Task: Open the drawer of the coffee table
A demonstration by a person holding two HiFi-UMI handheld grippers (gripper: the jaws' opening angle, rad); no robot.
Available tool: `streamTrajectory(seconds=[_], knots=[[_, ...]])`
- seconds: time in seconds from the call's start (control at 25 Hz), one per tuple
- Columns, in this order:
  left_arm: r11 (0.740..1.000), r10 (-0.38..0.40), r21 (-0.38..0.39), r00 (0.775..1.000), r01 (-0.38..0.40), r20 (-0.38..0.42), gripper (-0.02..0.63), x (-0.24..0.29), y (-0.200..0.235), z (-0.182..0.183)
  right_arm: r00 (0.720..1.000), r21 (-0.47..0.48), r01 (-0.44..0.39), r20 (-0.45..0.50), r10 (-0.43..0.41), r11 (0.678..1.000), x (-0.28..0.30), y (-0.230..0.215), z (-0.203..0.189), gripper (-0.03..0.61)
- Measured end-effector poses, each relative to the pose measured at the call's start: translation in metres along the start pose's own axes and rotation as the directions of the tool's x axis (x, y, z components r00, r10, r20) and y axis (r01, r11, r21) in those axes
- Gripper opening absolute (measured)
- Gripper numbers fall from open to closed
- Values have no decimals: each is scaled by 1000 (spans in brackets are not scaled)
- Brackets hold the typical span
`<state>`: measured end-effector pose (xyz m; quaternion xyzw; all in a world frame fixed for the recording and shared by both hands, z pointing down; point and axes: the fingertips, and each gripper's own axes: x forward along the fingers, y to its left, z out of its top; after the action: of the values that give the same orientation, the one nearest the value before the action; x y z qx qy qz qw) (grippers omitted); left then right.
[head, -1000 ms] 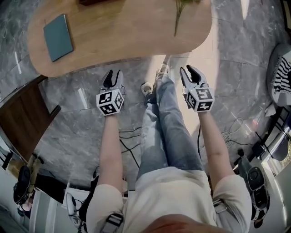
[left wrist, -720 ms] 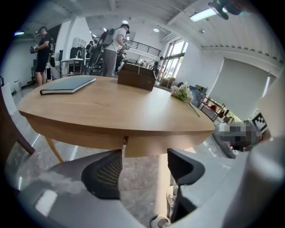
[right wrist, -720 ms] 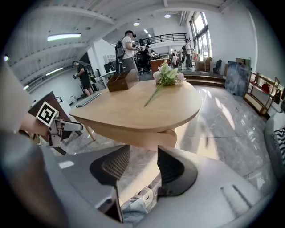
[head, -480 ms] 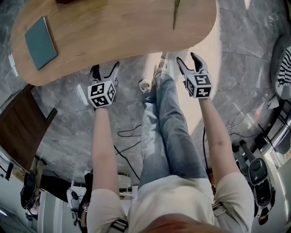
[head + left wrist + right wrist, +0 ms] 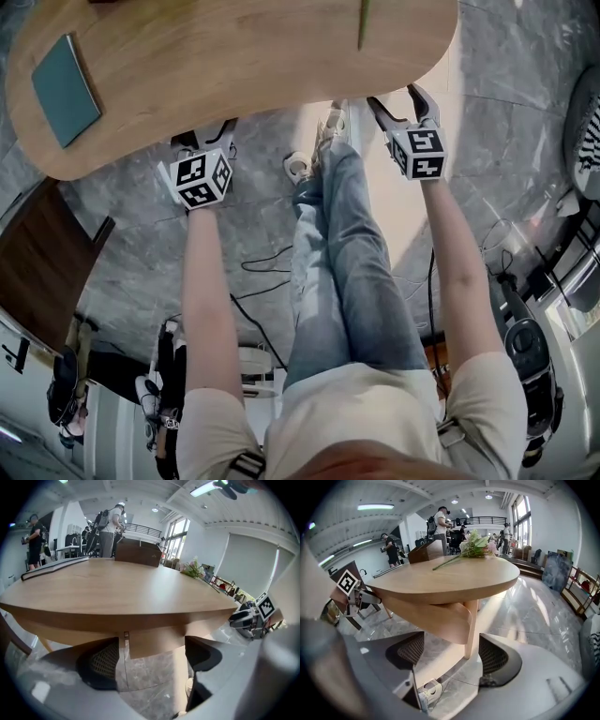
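Coffee table (image 5: 234, 66) x1. On it: teal book (image 5: 66, 89) x1, flower bunch (image 5: 476, 543) x1, dark wood box (image 5: 138, 554) x1. Grippers x2: left gripper (image 5: 208, 133), right gripper (image 5: 394, 97). White sneakers (image 5: 298, 170) x2. Bkgd ppl (image 5: 111, 529): 2 in left gripper view.

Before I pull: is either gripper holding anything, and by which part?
Nothing is held. The left gripper and right gripper have just been opening; both are empty, at the coffee table's edge.

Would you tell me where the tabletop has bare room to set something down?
The table is bare in its middle, between the book and the flower stem. A brown box sits at its far side.
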<state>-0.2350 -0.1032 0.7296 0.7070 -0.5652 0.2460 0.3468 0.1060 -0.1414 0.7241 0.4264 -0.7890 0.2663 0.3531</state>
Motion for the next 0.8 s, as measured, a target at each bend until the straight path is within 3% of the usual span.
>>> streamTrajectory(seconds=[0.32, 0.8], knots=[[999, -14, 30, 1000, 14, -5, 439, 3, -5, 2, 999, -37, -43, 20, 44, 998, 15, 8, 18, 367], [999, -4, 36, 1000, 5, -26, 420, 2, -8, 4, 1000, -14, -18, 1, 18, 1000, 17, 8, 20, 352]])
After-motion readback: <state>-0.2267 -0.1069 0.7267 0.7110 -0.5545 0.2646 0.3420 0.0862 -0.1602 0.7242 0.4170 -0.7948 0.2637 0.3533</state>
